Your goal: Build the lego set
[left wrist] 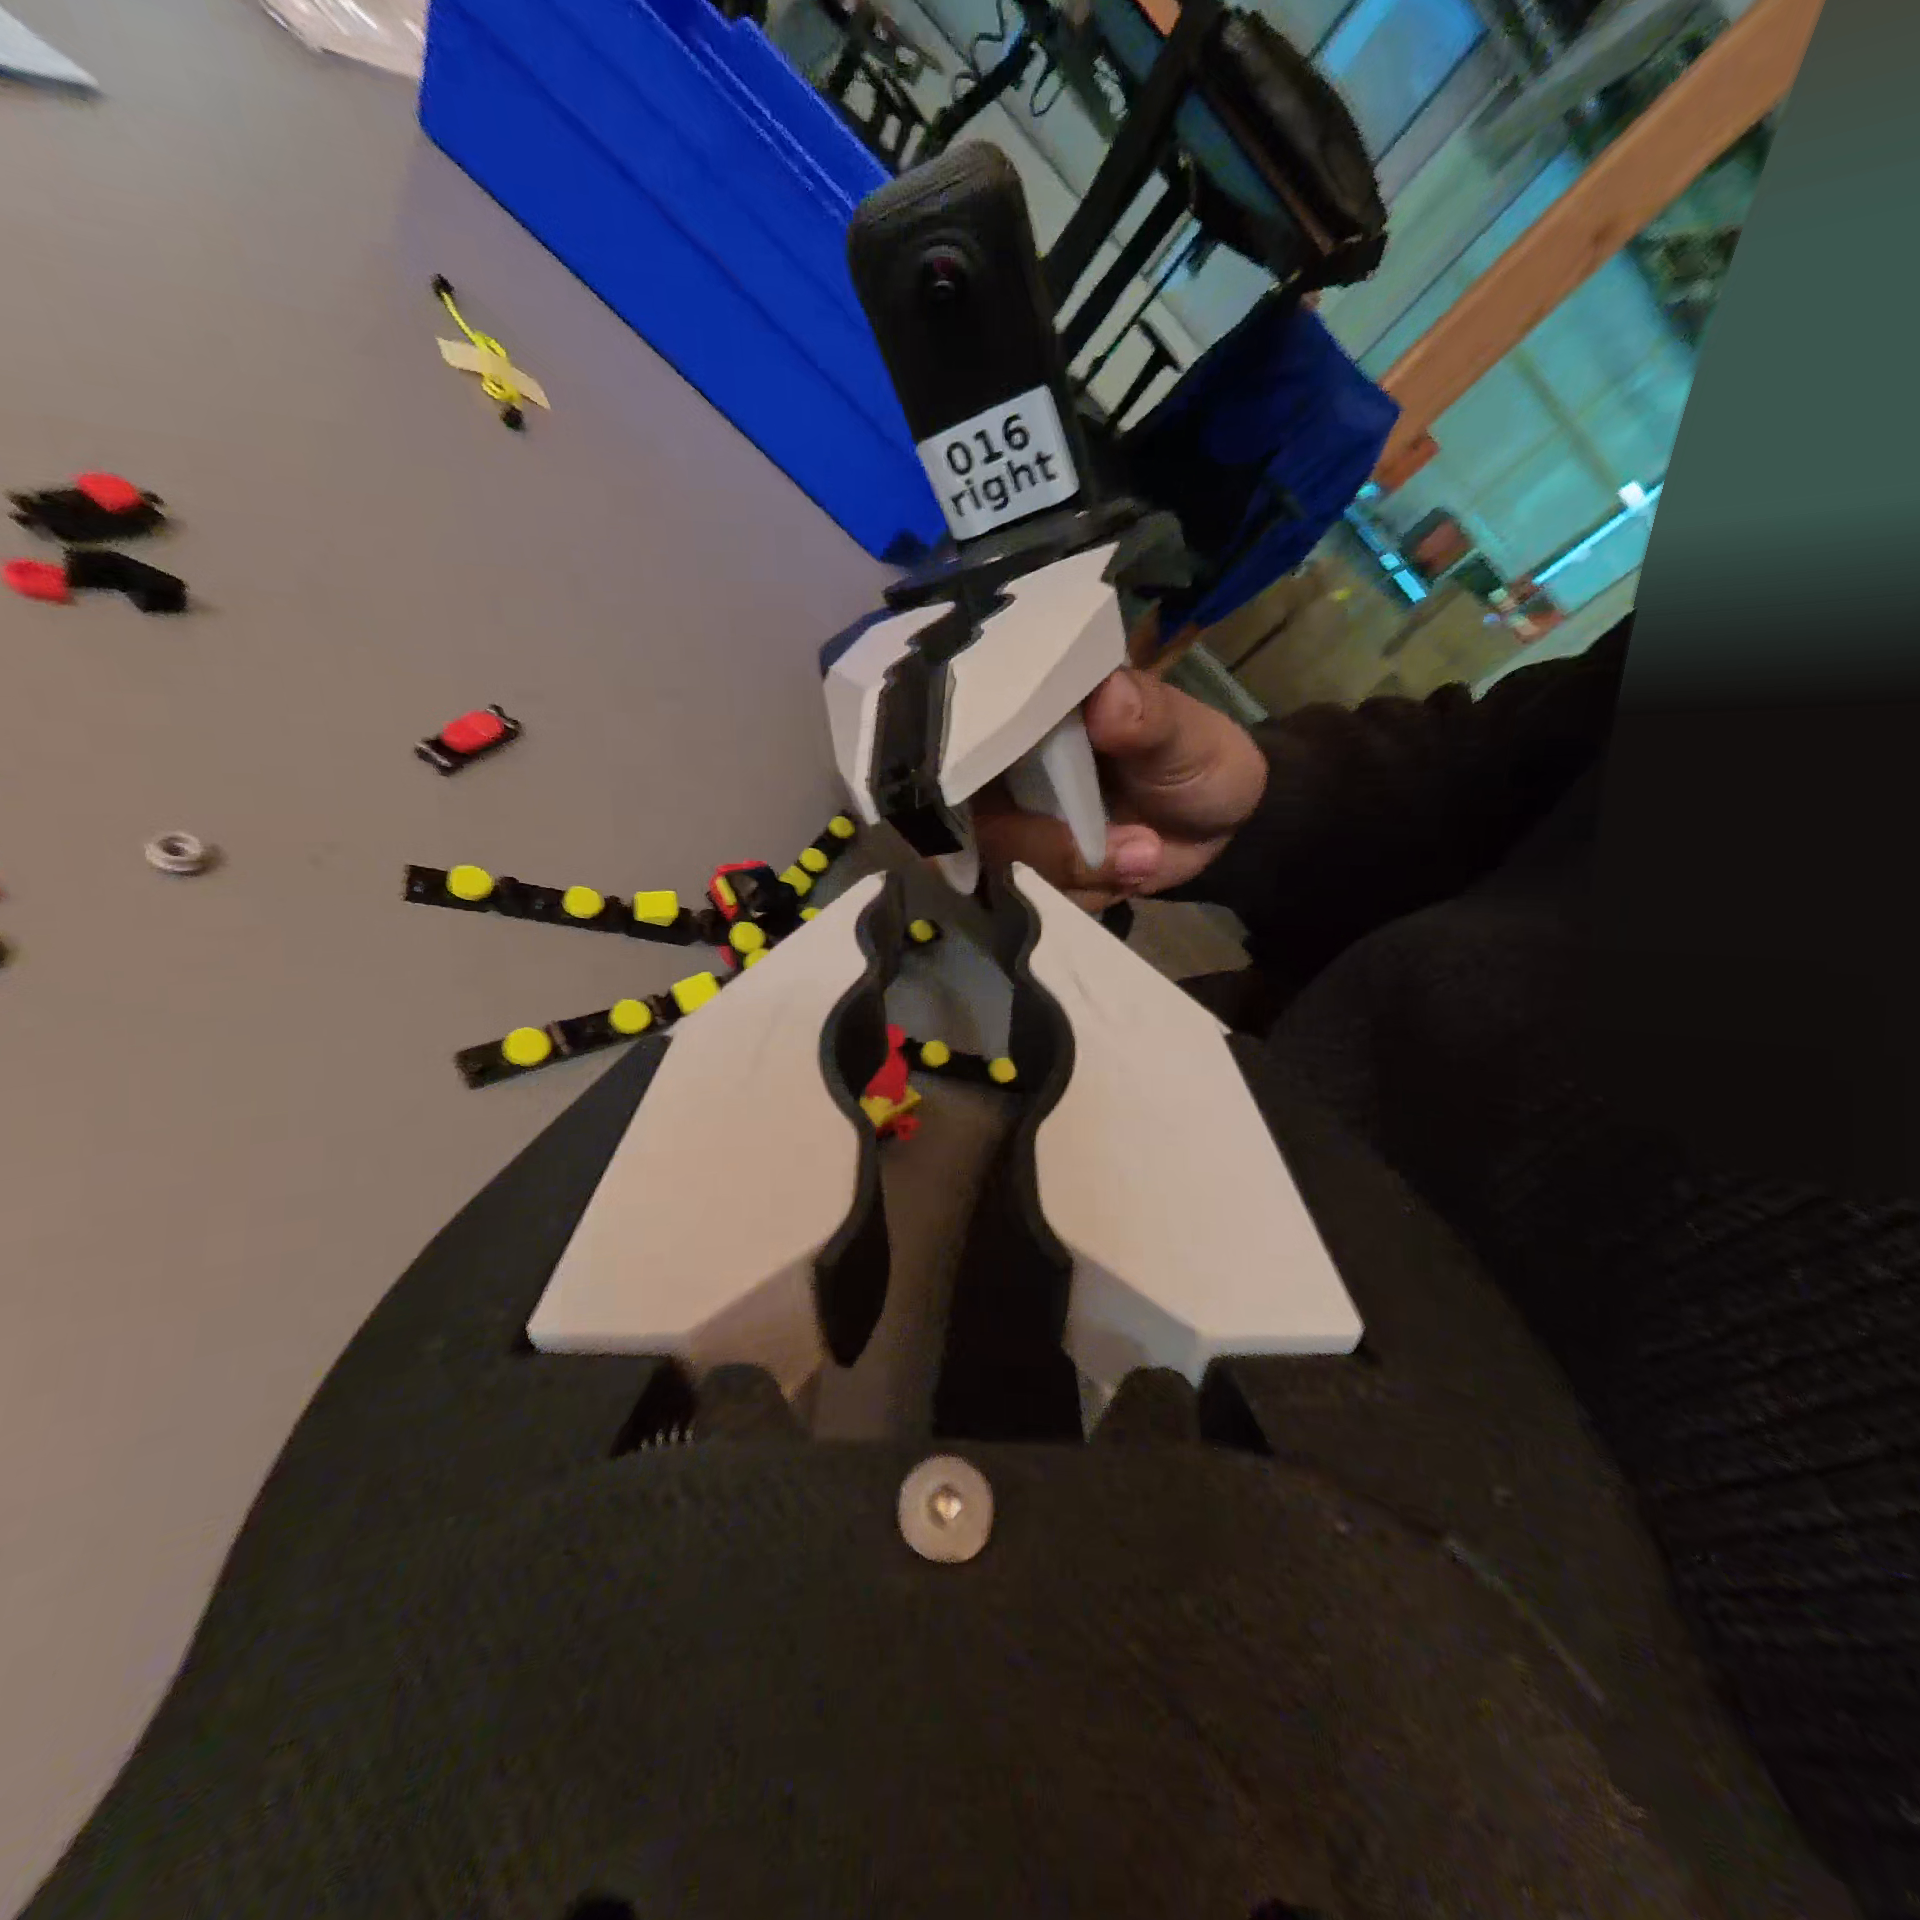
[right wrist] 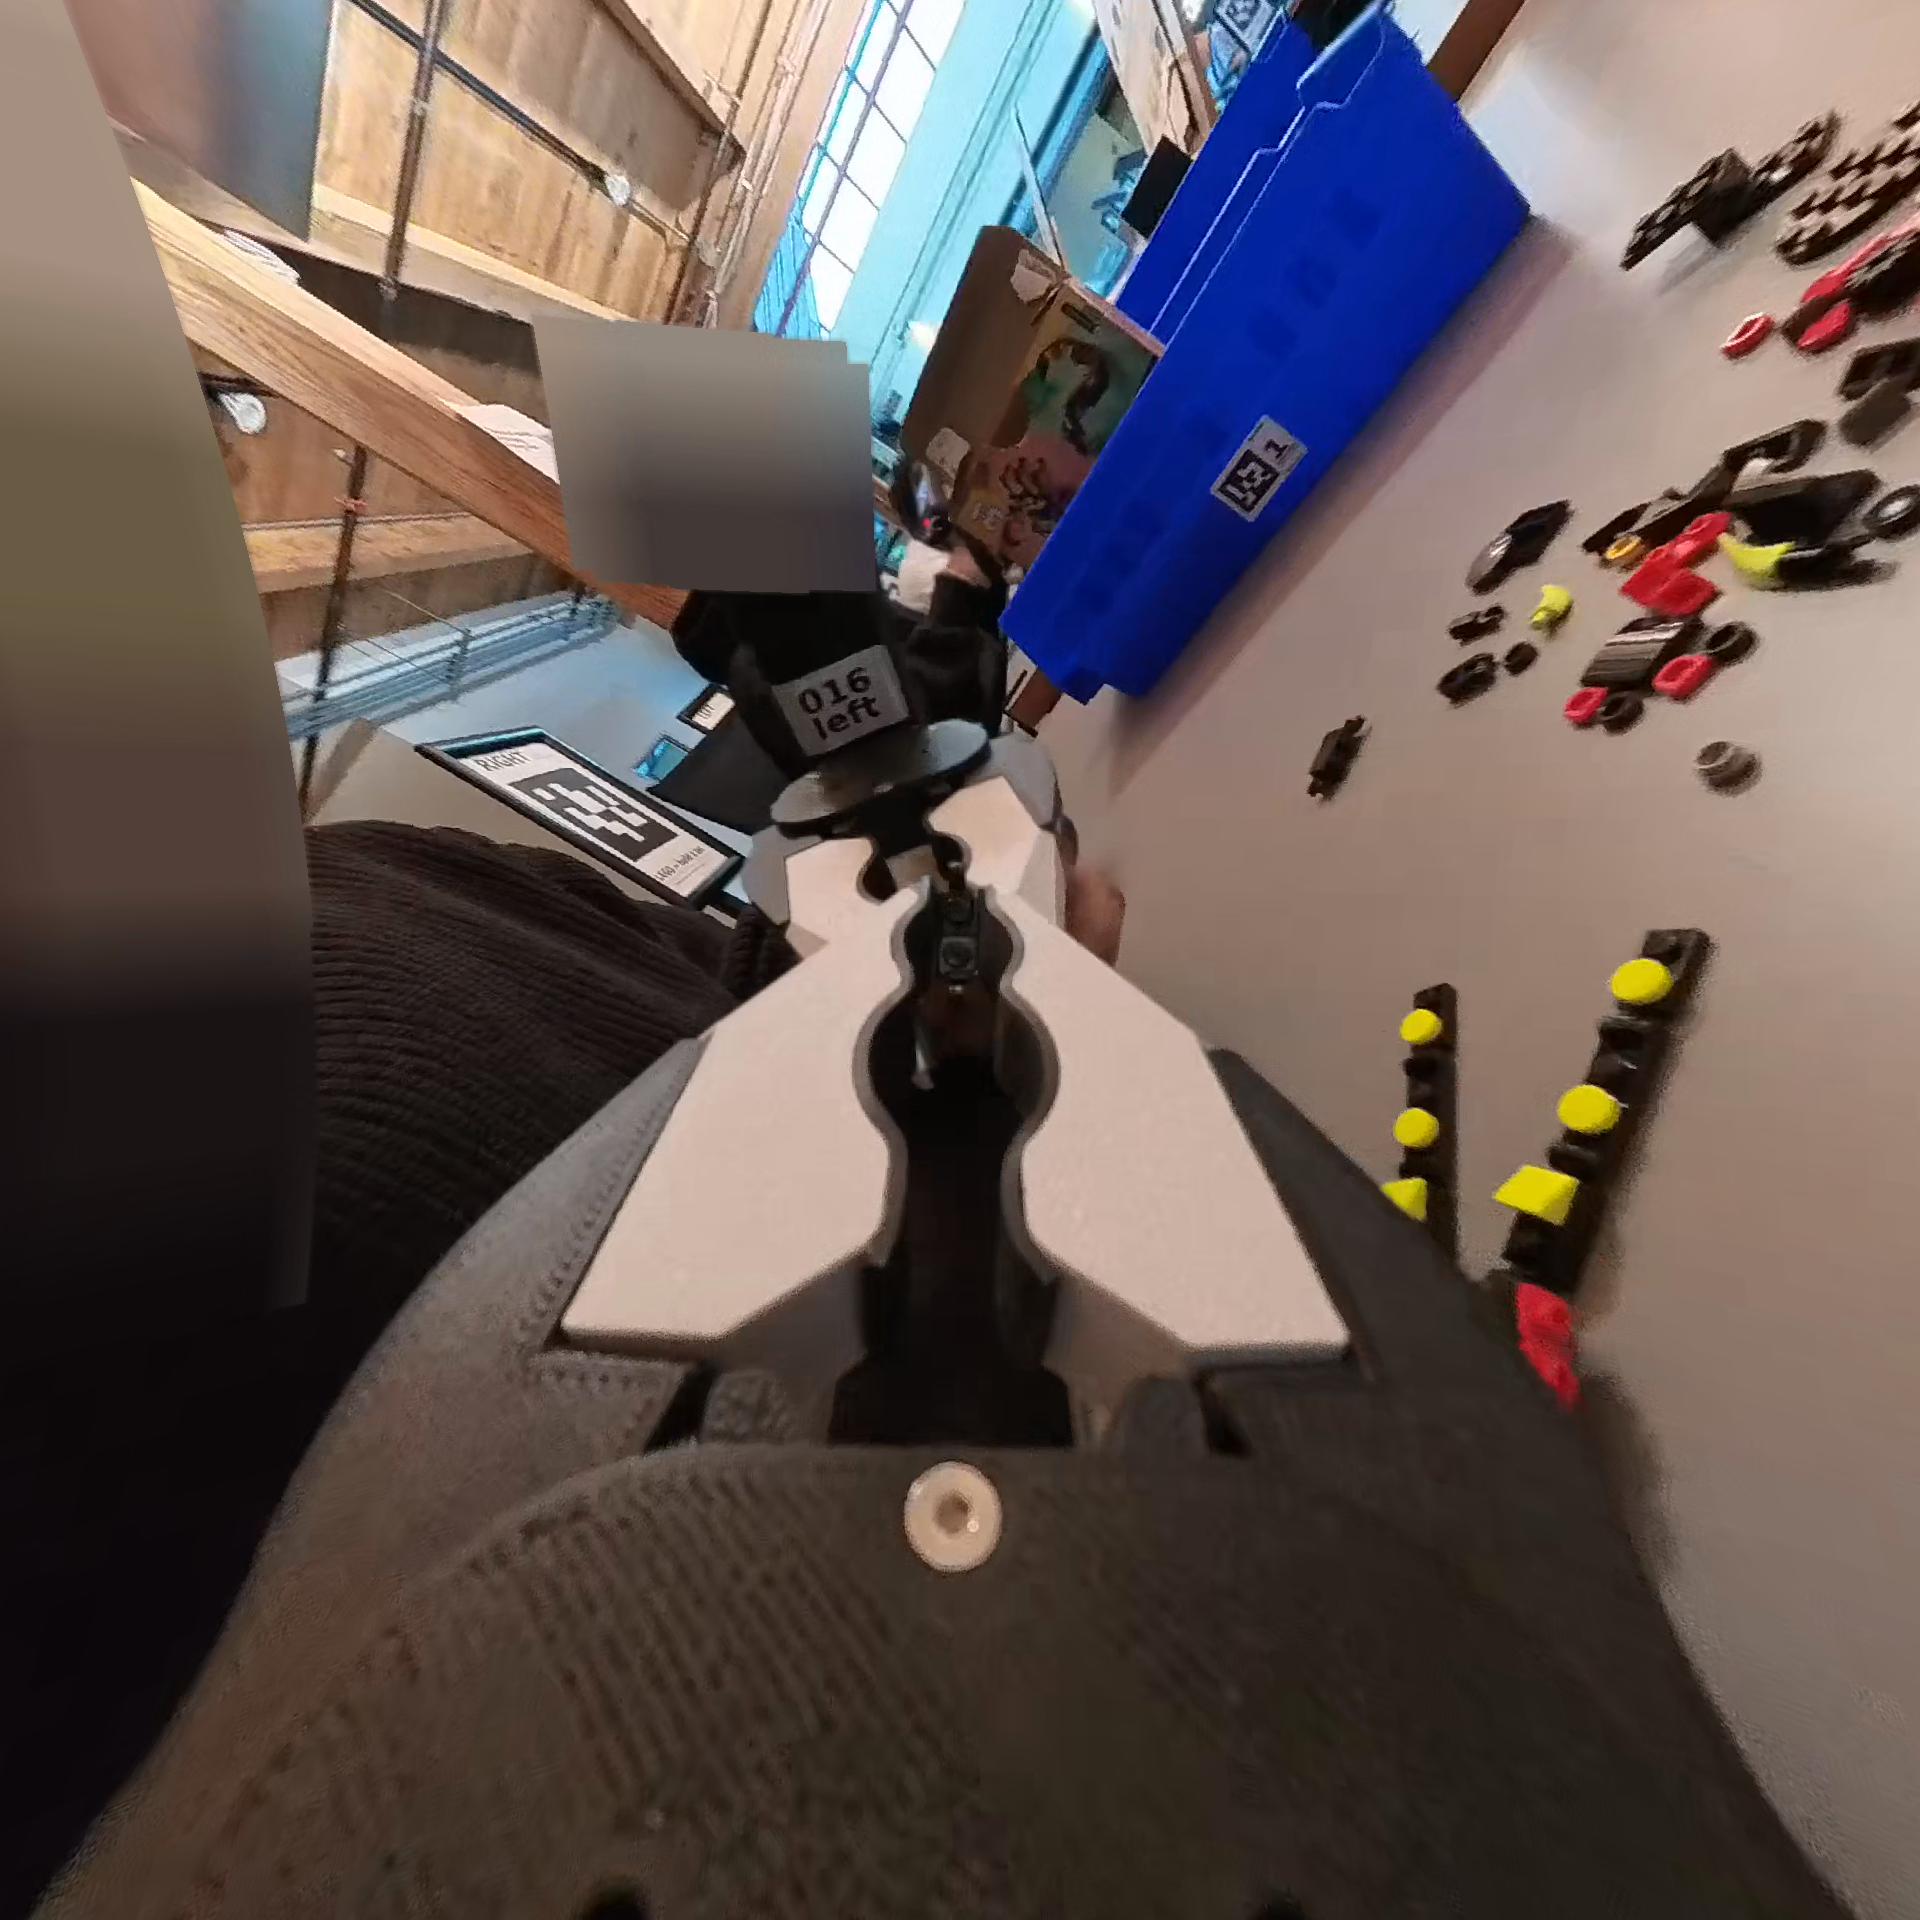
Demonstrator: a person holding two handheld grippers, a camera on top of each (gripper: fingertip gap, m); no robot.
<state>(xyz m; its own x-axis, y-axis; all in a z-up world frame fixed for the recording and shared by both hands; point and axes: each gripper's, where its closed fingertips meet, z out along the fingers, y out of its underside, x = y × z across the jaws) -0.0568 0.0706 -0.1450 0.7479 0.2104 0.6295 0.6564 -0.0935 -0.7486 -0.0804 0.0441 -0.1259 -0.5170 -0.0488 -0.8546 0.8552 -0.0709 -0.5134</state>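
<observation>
Left gripper (left wrist: 940, 894) and right gripper (right wrist: 951, 904) tip to tip, fingers pinching small black piece (right wrist: 954, 951) — blue bin (left wrist: 665, 239) far, labelled; grey table (left wrist: 260, 675) bare at near left.

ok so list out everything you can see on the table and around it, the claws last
table: one, grey, under everything
bin: one, blue, far edge of the table
studded strips: several, black with yellow studs, fanned out near the claws
loose pieces: many, black, red and yellow, scattered on the table
ring: one, silver, alone on the table
box: one, cardboard, behind the bin
left claw: white fingers, nearly closed, tips meeting the right claw
right claw: white fingers, gripping a small black piece
hand: on the right claw's trigger
</observation>
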